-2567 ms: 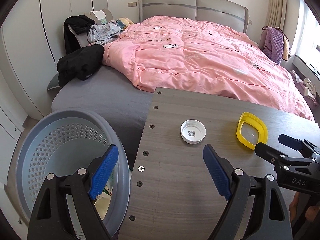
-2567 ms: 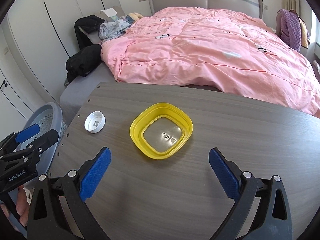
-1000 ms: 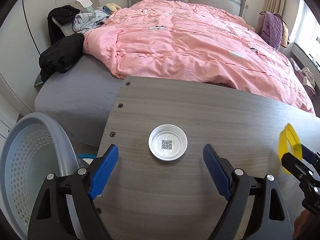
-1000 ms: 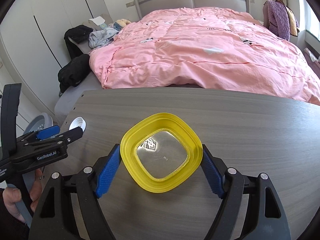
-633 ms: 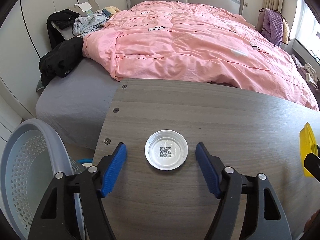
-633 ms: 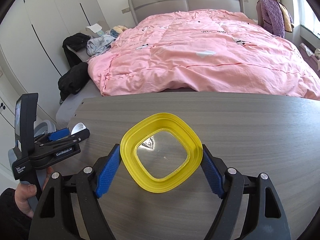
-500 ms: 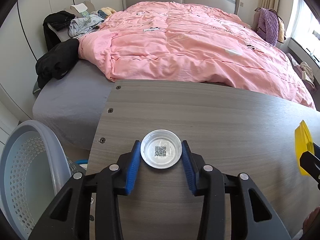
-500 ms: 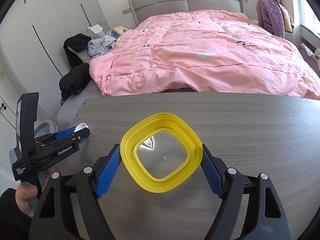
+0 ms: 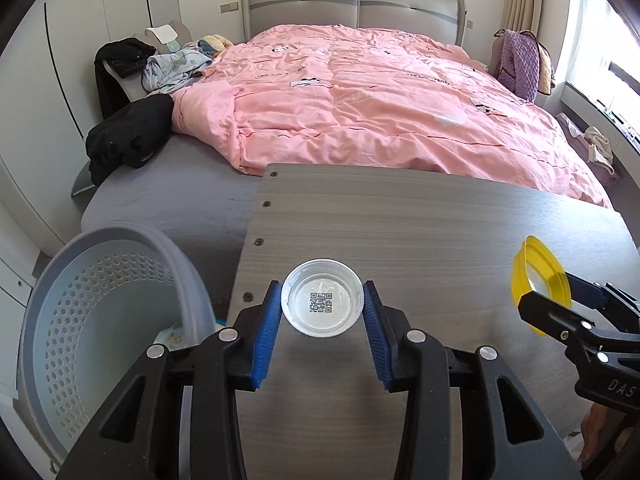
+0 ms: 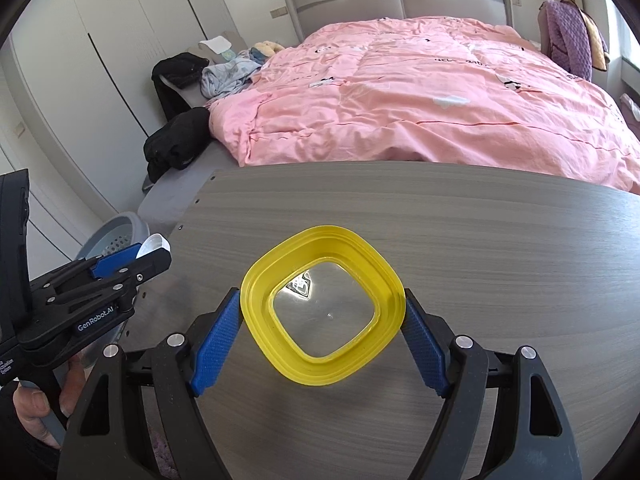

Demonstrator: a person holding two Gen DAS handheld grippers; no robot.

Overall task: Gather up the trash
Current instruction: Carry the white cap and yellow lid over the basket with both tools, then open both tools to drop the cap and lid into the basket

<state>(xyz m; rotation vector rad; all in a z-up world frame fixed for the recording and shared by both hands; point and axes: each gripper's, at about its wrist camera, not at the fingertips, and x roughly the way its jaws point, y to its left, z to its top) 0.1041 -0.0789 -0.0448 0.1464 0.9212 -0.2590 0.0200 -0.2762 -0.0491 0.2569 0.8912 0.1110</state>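
The grey table (image 9: 440, 232) lies bare ahead of both grippers; the perforated basket (image 9: 100, 280) stands open just off its left edge; the pink-covered bed (image 9: 380, 112) blocks beyond.

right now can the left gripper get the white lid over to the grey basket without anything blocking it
Probably yes. The left gripper is shut on the white lid, and the perforated grey basket stands open-topped just past the table's left edge. Nothing shows between them; the right gripper with its yellow lid is off to the other side.
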